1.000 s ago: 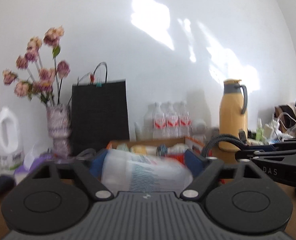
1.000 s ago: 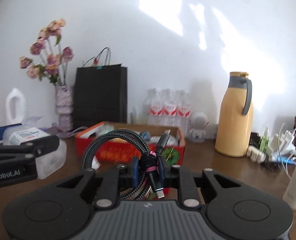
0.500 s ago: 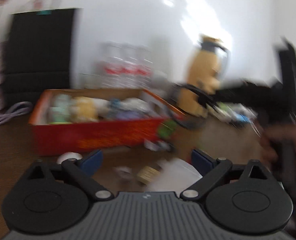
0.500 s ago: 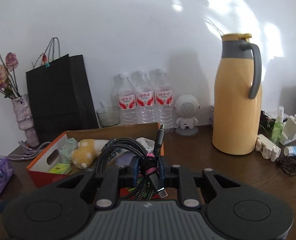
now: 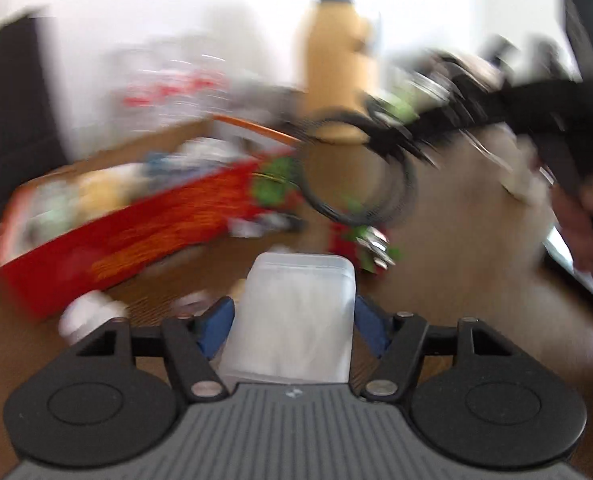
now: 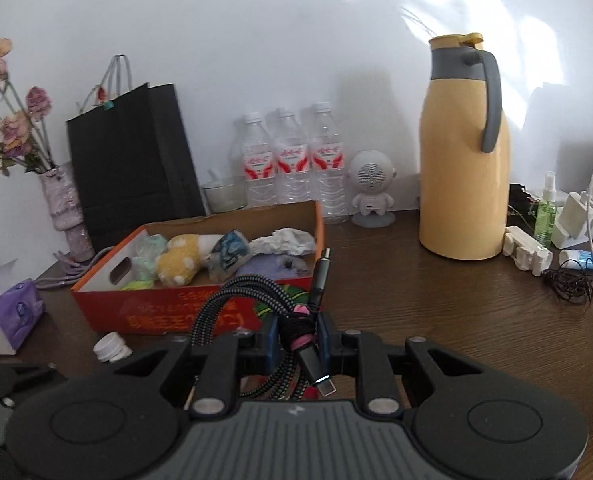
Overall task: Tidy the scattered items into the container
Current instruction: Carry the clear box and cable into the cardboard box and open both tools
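Note:
My left gripper (image 5: 294, 316) is shut on a translucent white plastic bottle (image 5: 292, 320), held end-on above the brown table; the view is blurred. The red cardboard box (image 5: 108, 236) lies ahead to the left, with several soft items inside. My right gripper (image 6: 296, 340) is shut on a coiled black braided cable (image 6: 256, 300) with a pink tie, just in front of the box (image 6: 200, 312). In the left wrist view the right gripper (image 5: 380, 148) and its cable loop (image 5: 356, 168) hang to the right of the box.
A yellow thermos jug (image 6: 462, 148), three water bottles (image 6: 292, 160), a small white robot speaker (image 6: 370, 188), a black paper bag (image 6: 132, 160) and a flower vase (image 6: 64, 208) stand at the back. A white cap (image 6: 110, 346) lies by the box. Chargers and cords (image 6: 568, 232) crowd the right.
My left gripper has swung right and tilted down, and now holds the bottle end-on near the box. My right gripper has moved down toward the box front with the cable.

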The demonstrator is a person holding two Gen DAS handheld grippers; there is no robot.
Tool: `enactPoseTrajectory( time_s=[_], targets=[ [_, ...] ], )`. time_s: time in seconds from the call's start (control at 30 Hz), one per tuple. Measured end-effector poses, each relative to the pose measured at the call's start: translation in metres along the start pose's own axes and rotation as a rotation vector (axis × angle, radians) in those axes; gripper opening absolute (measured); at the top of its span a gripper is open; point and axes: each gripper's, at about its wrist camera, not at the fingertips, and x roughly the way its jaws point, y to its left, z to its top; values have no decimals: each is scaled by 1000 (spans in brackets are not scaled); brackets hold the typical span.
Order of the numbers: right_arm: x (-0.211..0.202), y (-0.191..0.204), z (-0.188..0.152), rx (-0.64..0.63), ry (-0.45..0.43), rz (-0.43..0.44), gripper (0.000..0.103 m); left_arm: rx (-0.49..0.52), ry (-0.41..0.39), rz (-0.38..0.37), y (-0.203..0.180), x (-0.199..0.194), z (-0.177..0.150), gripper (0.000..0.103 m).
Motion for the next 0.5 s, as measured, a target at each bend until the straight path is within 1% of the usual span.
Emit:
enactPoseTrajectory(
  time_s=[0.07,0.1,0.17,0.2,0.27,0.3,0.37,0.4,0.47,0.5],
  targets=[
    [-9,9,-5,-16,-8,36,19,-67,-71,136,2,-25,-7,67],
    [-13,14,-7,-19,-9,50,19,-101,-108,187,6,-34,-7,67],
    [-14,22,-6,-23,-17,69,19,-159,-162,256,18,-43,2,67],
    [-14,26,-3,-26,-26,74,19,-170,-178,283,25,-45,10,67],
    [-13,32,12,-31,-49,84,19,-186,-239,340,36,-46,34,67],
    [-14,34,22,-31,-79,89,19,-191,-270,353,42,-44,48,67],
    [-12,37,45,-32,-130,91,19,-242,-318,353,57,-36,78,67],
    [-7,37,58,-31,-136,90,19,-263,-314,336,65,-27,94,67],
    [12,36,87,-29,-110,86,19,-336,-251,294,84,0,124,67],
    [25,33,102,-22,-81,82,19,-356,-194,269,91,16,137,67]
  ],
)
